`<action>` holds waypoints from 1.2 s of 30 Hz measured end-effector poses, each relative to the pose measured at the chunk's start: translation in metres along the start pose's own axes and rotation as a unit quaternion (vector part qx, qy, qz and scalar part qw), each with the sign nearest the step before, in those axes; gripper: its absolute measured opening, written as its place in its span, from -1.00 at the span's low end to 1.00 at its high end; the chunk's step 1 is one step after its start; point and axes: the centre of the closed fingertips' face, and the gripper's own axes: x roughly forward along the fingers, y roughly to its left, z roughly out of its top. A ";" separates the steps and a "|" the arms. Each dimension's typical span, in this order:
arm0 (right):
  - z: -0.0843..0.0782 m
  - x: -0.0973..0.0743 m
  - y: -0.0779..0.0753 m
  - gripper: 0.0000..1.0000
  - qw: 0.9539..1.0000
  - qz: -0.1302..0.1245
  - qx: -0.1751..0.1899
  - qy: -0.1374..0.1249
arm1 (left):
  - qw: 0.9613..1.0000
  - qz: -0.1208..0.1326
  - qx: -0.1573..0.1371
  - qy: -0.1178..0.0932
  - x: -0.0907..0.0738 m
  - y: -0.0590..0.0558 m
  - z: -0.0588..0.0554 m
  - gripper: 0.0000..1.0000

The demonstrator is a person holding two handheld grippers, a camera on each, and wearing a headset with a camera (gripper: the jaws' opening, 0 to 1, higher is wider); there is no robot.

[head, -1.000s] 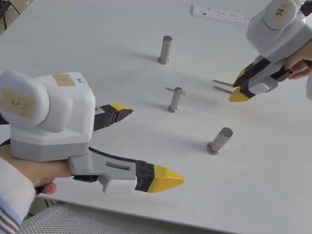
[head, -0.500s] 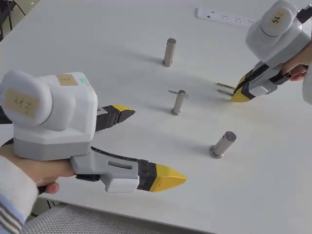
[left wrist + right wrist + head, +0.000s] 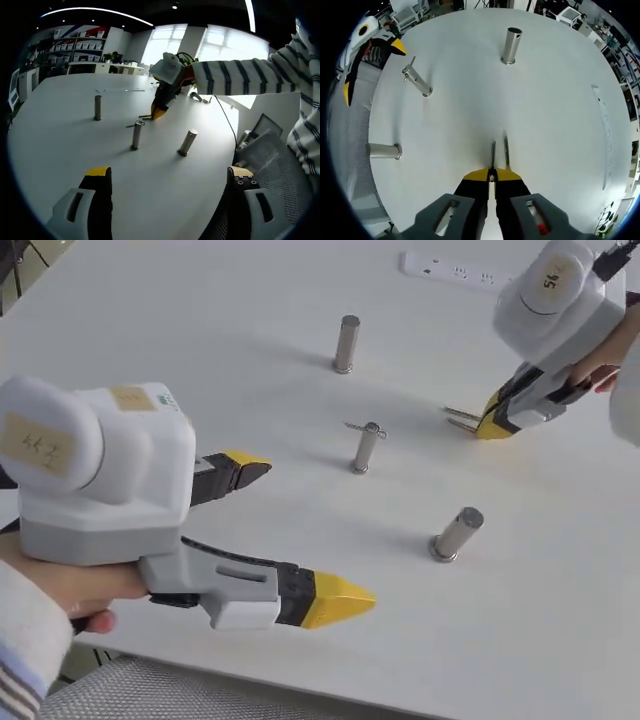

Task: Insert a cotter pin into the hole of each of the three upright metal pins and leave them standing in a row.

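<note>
The right tongs (image 3: 491, 175), nose-down with tips at the white surface (image 3: 200, 330), are clenched on a thin metal cotter pin (image 3: 493, 155); whether the sliver (image 3: 506, 150) beside it is its second leg is unclear. The left tongs (image 3: 300, 533) hang level, released wide, at the near edge. Three upright steel pins (image 3: 346, 343) stand between, the middle pin (image 3: 366, 448) carrying a wire cotter pin (image 3: 358, 426). The left hand (image 3: 70, 590) and right hand (image 3: 605, 365) are largely hidden behind the housings

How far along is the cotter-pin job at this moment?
Done: the middle pin has a cotter pin through its top. In hand: the right gripper is shut on a second cotter pin. Left: the far pin and near pin carry none; the left gripper hangs open.
</note>
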 end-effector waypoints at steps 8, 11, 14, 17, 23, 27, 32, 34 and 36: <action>-0.001 0.001 -0.002 -1.00 1.000 -0.002 -0.015 0.021 | 1.000 0.000 -0.002 -0.011 -0.002 0.001 0.009 0.88; -0.002 0.001 -0.004 -1.00 1.000 0.002 -0.019 0.015 | 1.000 0.001 0.003 -0.009 -0.002 0.002 0.010 0.88; -0.003 0.002 -0.007 -1.00 1.000 0.011 -0.012 0.005 | 1.000 0.002 0.002 -0.012 -0.001 0.002 0.012 0.88; -0.002 0.002 -0.007 -1.00 1.000 0.018 0.024 -0.004 | 1.000 -0.001 0.000 -0.013 0.001 0.001 0.013 0.88; -0.001 0.002 -0.007 -1.00 1.000 0.010 0.026 0.000 | 1.000 -0.003 0.009 -0.001 0.003 0.000 0.011 0.88; -0.001 0.001 -0.005 -1.00 1.000 0.006 0.017 0.006 | 1.000 -0.002 0.011 -0.001 0.003 0.000 0.012 0.88; -0.002 0.001 -0.007 -1.00 1.000 0.003 0.020 0.003 | 1.000 0.001 0.016 -0.001 0.002 0.001 0.014 0.87; -0.002 0.001 -0.007 -1.00 1.000 0.004 0.022 0.002 | 1.000 0.003 0.015 -0.002 0.001 0.001 0.014 0.87; -0.002 0.001 -0.008 -1.00 1.000 0.006 0.024 -0.002 | 1.000 0.012 0.015 -0.006 0.000 0.004 0.015 0.87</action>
